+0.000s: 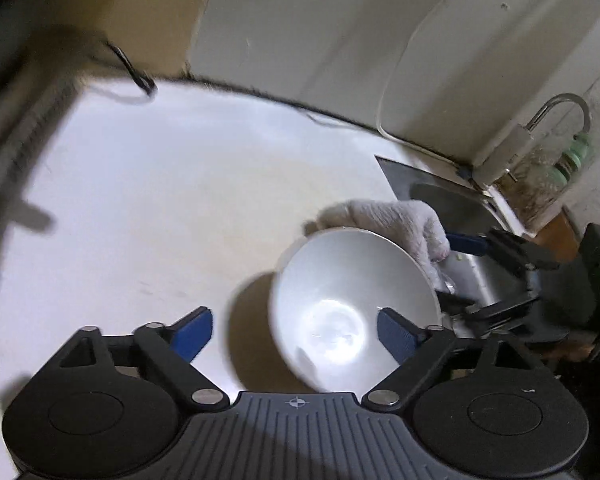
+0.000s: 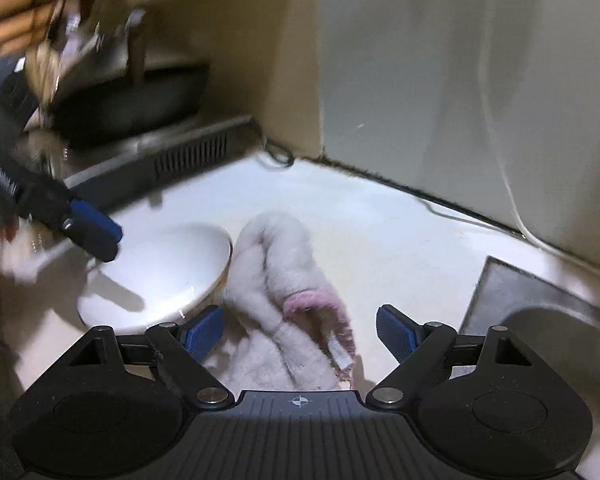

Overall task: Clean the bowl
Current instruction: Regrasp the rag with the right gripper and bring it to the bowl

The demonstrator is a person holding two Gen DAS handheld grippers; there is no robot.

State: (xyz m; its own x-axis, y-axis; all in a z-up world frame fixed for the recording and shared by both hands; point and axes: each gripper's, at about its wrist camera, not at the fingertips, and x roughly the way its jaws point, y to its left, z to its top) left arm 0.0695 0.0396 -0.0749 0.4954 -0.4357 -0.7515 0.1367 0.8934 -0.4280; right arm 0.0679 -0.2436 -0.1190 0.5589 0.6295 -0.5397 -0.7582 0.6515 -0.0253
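Note:
A white bowl (image 1: 352,304) rests tilted on the pale counter, its rim leaning against a fluffy white towel (image 1: 396,220). My left gripper (image 1: 296,336) is open just above the bowl. Its right pad is over the bowl's inside and its left pad is well clear of the rim. In the right wrist view the towel (image 2: 284,280), pink at one hem, lies crumpled beside the bowl (image 2: 160,276). My right gripper (image 2: 300,334) is open around the towel's near end, with neither pad pressing it. One blue finger (image 2: 96,232) of the left gripper hangs over the bowl.
A steel sink (image 1: 452,208) is set into the counter to the right, with a curved faucet (image 1: 560,112) and jars behind it. A dark pan (image 2: 132,100) sits on a stove at the back left. The wall corner and a thin cable (image 2: 512,200) border the counter.

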